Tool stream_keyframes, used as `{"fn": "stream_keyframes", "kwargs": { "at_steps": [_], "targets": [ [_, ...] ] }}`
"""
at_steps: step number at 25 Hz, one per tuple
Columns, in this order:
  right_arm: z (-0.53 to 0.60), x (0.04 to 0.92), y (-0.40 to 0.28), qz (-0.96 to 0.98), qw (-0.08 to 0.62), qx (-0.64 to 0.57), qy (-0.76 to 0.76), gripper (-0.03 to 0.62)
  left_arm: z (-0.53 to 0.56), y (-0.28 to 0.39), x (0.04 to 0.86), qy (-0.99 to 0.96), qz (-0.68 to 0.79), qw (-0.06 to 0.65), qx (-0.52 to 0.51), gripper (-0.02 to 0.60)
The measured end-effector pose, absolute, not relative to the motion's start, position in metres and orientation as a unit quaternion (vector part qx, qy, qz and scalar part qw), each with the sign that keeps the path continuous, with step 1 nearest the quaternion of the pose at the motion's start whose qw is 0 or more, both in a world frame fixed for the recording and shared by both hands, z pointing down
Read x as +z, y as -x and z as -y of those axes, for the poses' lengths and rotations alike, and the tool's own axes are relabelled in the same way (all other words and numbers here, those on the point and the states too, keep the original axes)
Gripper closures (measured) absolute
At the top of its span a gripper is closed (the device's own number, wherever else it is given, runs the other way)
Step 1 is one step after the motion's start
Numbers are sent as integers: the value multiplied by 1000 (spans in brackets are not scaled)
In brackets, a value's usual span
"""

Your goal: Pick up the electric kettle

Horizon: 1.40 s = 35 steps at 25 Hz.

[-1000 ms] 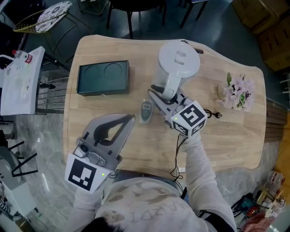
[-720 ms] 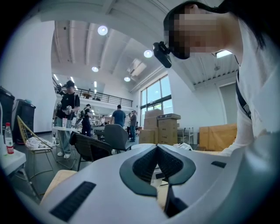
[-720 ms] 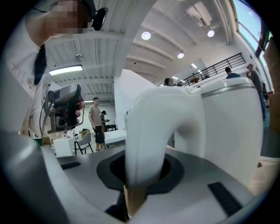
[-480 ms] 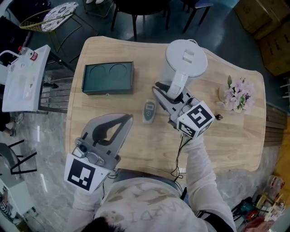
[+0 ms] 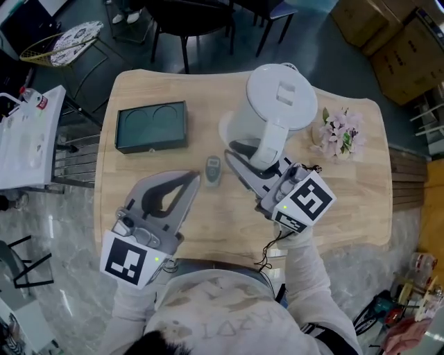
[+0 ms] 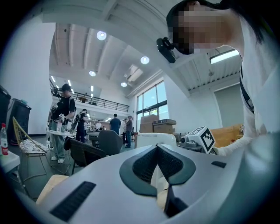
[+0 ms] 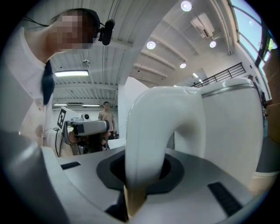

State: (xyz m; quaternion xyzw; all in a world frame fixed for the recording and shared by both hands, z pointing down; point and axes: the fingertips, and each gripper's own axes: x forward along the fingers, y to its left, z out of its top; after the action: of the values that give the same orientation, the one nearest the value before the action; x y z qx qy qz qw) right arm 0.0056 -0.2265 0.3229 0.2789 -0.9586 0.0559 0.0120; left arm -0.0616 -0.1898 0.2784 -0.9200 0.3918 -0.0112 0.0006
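Note:
The white electric kettle [image 5: 275,104] hangs above the wooden table [image 5: 347,208], looming large in the head view. My right gripper [image 5: 258,161] is shut on its curved handle [image 5: 269,142], one finger on each side. In the right gripper view the handle [image 7: 148,140] fills the gap between the jaws, with the kettle body [image 7: 232,131] just behind. My left gripper [image 5: 193,177] hovers over the table's near left part, apart from the kettle, jaws shut and holding nothing. In the left gripper view the kettle [image 6: 154,140] shows beyond the closed tips.
A dark green tray [image 5: 151,127] lies at the table's far left. A small grey handheld device [image 5: 212,170] lies between the two grippers. Pink flowers [image 5: 336,135] stand at the right. Black chairs [image 5: 187,17] stand beyond the far edge. A black cable [image 5: 272,243] trails from the right gripper.
The right gripper has risen with the kettle in its grip, so the kettle looks larger and nearer. The left gripper has lifted slightly and stays shut.

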Motion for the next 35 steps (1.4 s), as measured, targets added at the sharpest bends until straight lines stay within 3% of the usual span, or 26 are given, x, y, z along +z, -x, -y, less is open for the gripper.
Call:
{"fn": "stream_keyframes", "kwargs": {
  "at_steps": [14,35],
  "targets": [
    [124,273,-35,949,13,34,-312,530,146,20,247,939,-341,40,26,581],
    [69,246,-55,945,-6,5,-328,528,101,-14,245,948,-316,29,4,581]
  ]
}}
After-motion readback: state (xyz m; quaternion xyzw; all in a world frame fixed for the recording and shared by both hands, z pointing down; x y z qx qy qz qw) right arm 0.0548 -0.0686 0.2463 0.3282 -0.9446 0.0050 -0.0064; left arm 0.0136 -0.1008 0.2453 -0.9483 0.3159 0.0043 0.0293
